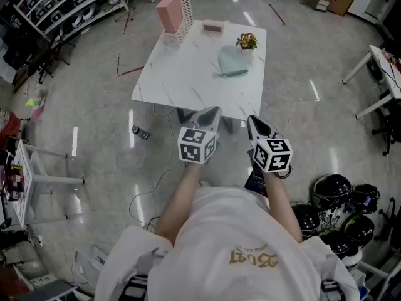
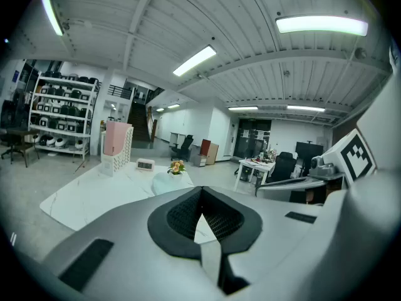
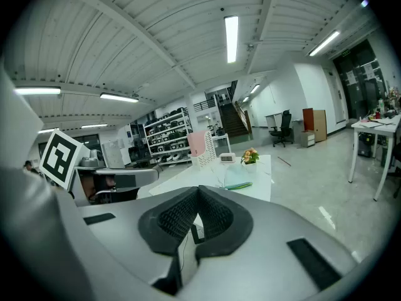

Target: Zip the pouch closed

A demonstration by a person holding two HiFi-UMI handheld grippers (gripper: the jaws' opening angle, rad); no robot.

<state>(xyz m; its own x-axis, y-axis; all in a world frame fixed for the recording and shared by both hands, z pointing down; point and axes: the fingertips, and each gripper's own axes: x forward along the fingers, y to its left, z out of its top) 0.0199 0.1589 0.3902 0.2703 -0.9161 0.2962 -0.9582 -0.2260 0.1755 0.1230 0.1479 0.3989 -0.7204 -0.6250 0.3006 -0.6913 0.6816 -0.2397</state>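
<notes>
A pale blue-green pouch (image 1: 233,62) lies flat on the right half of the white marble table (image 1: 182,74), next to a small flower pot (image 1: 247,42). In the gripper views the pouch (image 2: 168,182) (image 3: 237,182) shows small and far off. Both grippers hang in the air short of the table's near edge, well away from the pouch. My left gripper (image 1: 212,111) (image 2: 200,193) is shut, jaws meeting, nothing between them. To its right, my right gripper (image 1: 255,121) (image 3: 198,193) is shut and empty too.
A pink file holder (image 1: 175,11) and a small clock (image 1: 213,27) stand at the table's far edge. Shelving (image 1: 56,5) stands at the far left, black helmets (image 1: 335,196) lie on the floor at right, and a cable (image 1: 153,187) and a can (image 1: 139,132) lie by the table.
</notes>
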